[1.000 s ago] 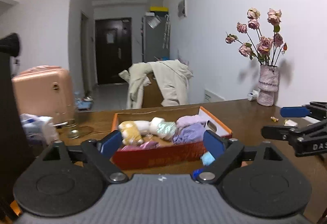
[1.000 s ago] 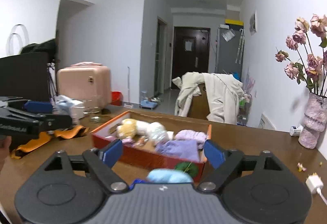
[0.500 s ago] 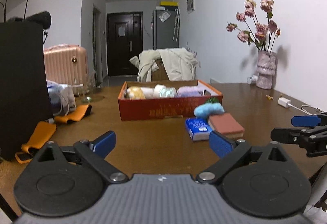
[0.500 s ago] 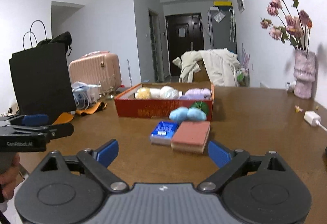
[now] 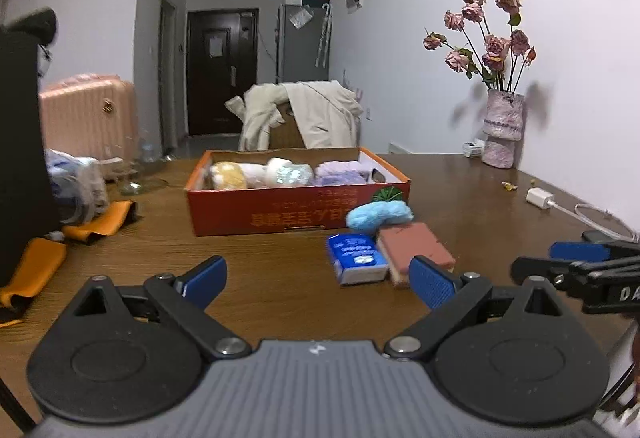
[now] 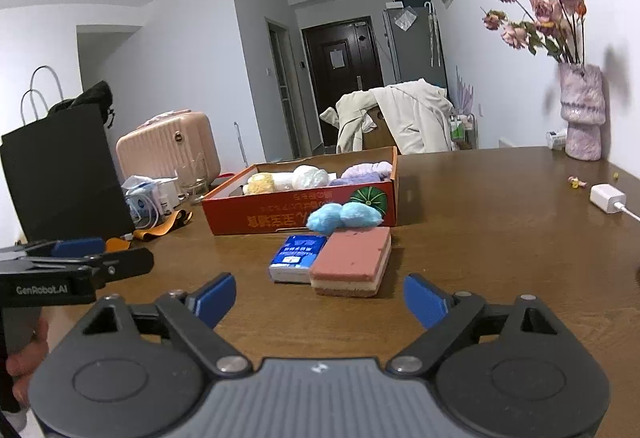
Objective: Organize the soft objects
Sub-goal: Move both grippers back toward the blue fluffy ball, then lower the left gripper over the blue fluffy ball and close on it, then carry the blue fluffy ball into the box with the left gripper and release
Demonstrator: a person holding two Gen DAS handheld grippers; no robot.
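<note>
While I hold both tongs low over the brown table point(image 6: 480, 206), each of them stands released, with the blue pads spread wide and nothing between them. My left gripper point(image 5: 318, 280) points toward the orange box point(image 5: 298, 212), and my right gripper point(image 6: 318, 296) looks at the same box point(image 6: 300, 212) from a little more to the right. Inside the box lie several soft rolls side by side: a yellow one point(image 5: 228, 176), a white one point(image 5: 288, 172) and a purple one point(image 5: 340, 174). One light blue fluffy piece point(image 6: 344, 216) is outside, touching the front wall of the box near its right corner. Just before it (closer to me) a pink sponge point(image 6: 352, 264) lies flat on the table, and a small blue tissue pack point(image 6: 296, 258) lies just beside it on the left, touching it. At the far right near the wall stands a vase with dry roses point(image 5: 502, 128), and a white charger point(image 6: 608, 198) lies well apart from the sponge.
</note>
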